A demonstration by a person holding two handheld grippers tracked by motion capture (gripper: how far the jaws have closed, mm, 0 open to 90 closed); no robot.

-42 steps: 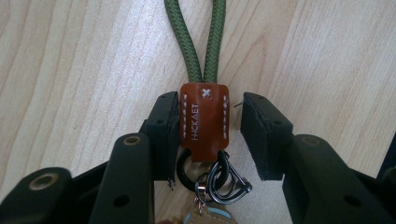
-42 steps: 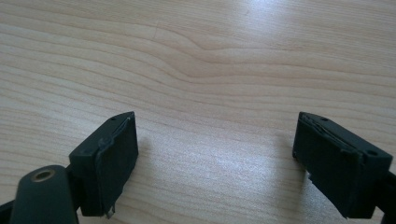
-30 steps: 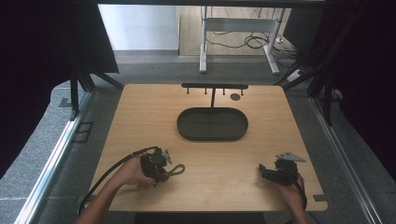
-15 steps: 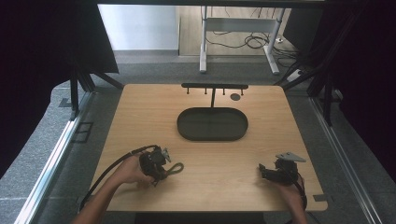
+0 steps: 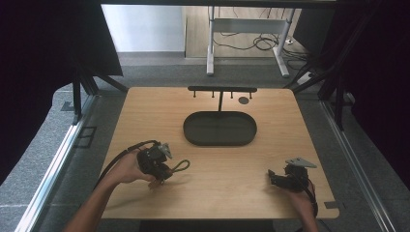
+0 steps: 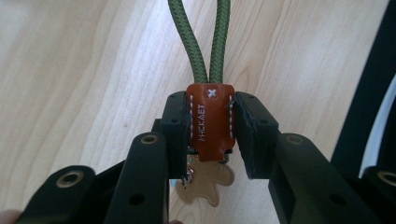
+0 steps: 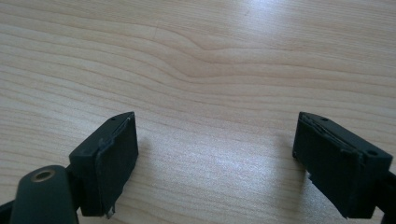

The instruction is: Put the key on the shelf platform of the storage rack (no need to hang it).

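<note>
The left gripper (image 5: 159,166) at the table's (image 5: 232,188) seven o'clock clamps the keychain (image 6: 210,121) by its brown leather tab, with the green cord loop (image 5: 180,166) pointing toward three o'clock. The right gripper (image 5: 276,178) sits at five o'clock, jaws wide apart over bare wood. A dark tray (image 5: 220,128) lies at centre.

The left gripper (image 5: 159,166) has lifted a little off the counter (image 5: 227,179), taking the green cord keychain (image 5: 180,166) up with it by its leather tab.
</note>
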